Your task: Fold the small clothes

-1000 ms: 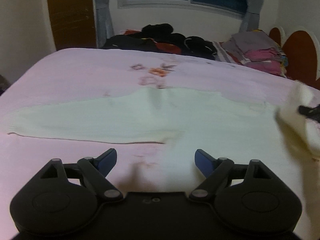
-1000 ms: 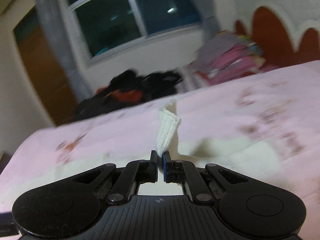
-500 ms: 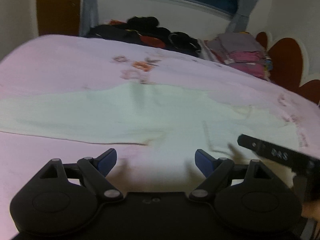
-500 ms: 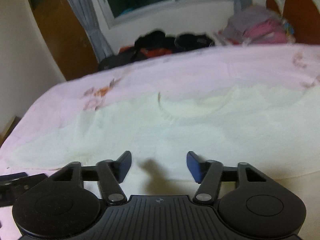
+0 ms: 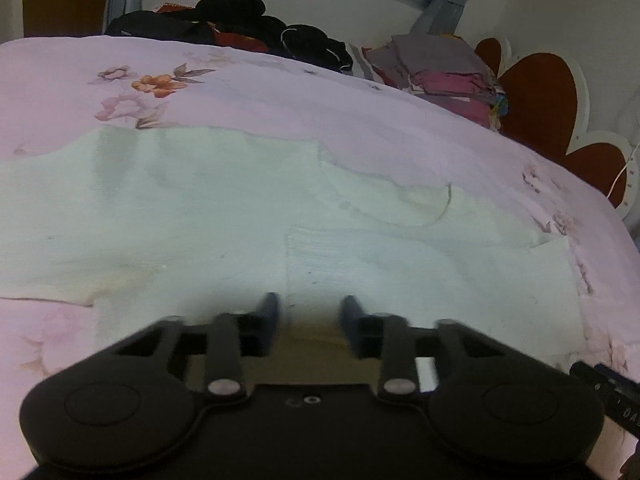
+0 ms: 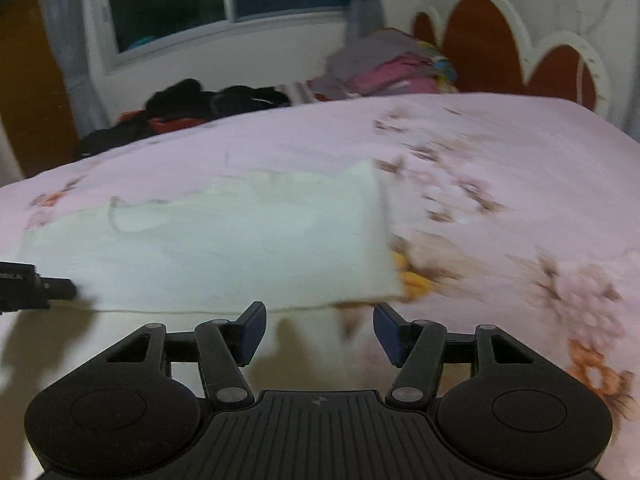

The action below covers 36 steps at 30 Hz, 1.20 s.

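On the big pink bed (image 5: 360,112) lies a pale top (image 5: 200,216), spread flat with one part folded over it. Piles of dark clothes (image 5: 248,28) and folded clothes (image 5: 444,72) sit at the far edge. Down low, the left gripper (image 5: 308,312) is closing its fingers, with the near edge of the top between them. The right gripper (image 6: 318,330) has wide fingers and holds nothing, just past the top's corner.
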Each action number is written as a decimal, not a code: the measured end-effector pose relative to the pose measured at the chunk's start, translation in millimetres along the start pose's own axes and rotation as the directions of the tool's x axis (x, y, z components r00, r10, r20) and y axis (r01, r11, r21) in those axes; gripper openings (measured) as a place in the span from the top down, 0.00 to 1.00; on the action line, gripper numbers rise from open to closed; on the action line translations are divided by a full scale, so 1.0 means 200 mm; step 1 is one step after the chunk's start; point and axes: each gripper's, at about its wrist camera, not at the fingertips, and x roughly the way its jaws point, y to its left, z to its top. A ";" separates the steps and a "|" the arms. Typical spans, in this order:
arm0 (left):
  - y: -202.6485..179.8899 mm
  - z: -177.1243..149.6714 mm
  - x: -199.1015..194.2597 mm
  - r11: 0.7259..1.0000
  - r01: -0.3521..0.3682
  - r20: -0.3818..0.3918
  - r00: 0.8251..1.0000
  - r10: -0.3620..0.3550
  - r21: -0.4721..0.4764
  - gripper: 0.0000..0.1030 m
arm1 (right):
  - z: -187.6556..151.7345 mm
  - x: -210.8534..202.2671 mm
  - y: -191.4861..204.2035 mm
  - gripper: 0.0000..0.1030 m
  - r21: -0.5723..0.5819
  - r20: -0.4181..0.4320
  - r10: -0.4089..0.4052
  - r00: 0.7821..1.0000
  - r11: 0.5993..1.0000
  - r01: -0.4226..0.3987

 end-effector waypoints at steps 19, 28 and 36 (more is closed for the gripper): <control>0.16 0.18 -0.35 0.999 0.028 0.226 0.974 -0.019 -0.037 0.93 | 0.07 0.17 -0.02 0.58 0.043 -0.018 0.014 1.000 0.999 -0.013; 0.31 0.04 -0.14 0.994 -0.080 0.109 0.990 0.087 -0.069 0.93 | 0.06 0.21 -0.03 0.95 0.058 -0.040 0.017 0.999 0.998 -0.014; 0.26 0.02 -0.24 0.986 -0.170 0.162 0.973 0.167 0.003 0.58 | 0.10 0.06 -0.11 0.91 0.069 -0.012 0.053 0.999 0.996 -0.052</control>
